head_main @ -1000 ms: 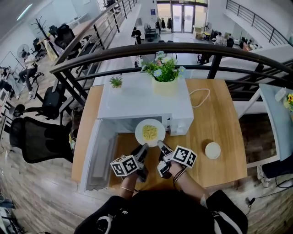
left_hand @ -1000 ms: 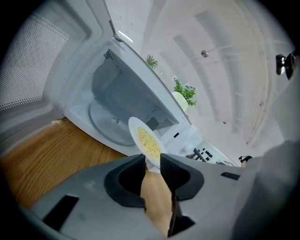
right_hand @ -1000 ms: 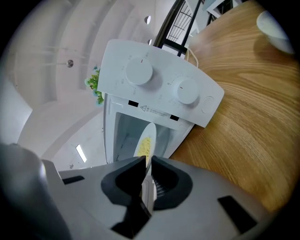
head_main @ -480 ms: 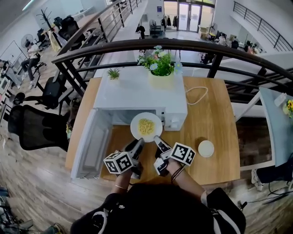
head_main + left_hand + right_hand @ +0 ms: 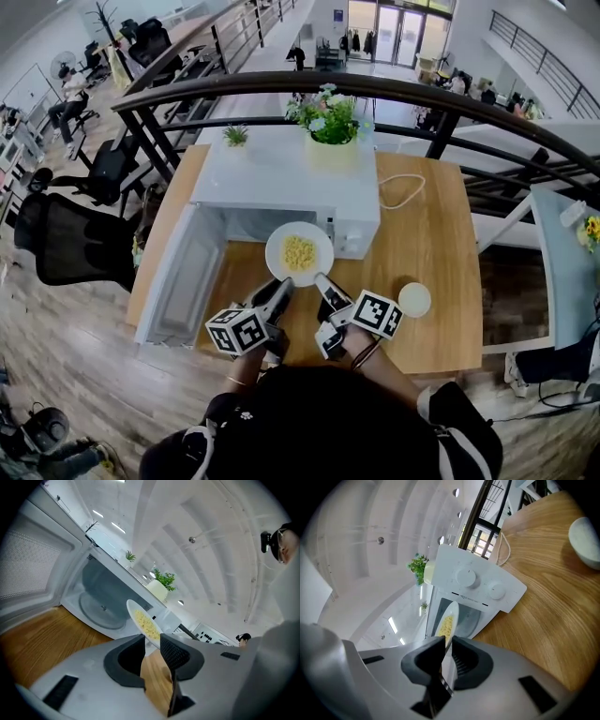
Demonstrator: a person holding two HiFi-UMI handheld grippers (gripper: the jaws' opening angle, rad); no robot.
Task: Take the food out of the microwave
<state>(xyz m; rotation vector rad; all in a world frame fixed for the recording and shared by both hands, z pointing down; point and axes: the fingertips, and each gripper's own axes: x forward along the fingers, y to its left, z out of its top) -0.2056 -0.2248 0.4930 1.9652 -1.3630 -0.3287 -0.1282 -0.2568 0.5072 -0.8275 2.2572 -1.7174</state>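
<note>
Head view: the white plate point(image 5: 299, 253) with its yellow food sits level at the mouth of the open white microwave point(image 5: 281, 183), above the wooden table point(image 5: 431, 234). My left gripper point(image 5: 281, 286) takes the near rim on its left side and my right gripper point(image 5: 322, 280) on its right. A small white bowl point(image 5: 413, 299) stands on the table, well apart to the right.

Left gripper view: both pads are clamped on the plate's rim. The turntable point(image 5: 101, 609) lies in the cavity behind.

Right gripper view: the jaws pinch the rim tight. The microwave's two knobs point(image 5: 466, 577) show beyond.
</note>
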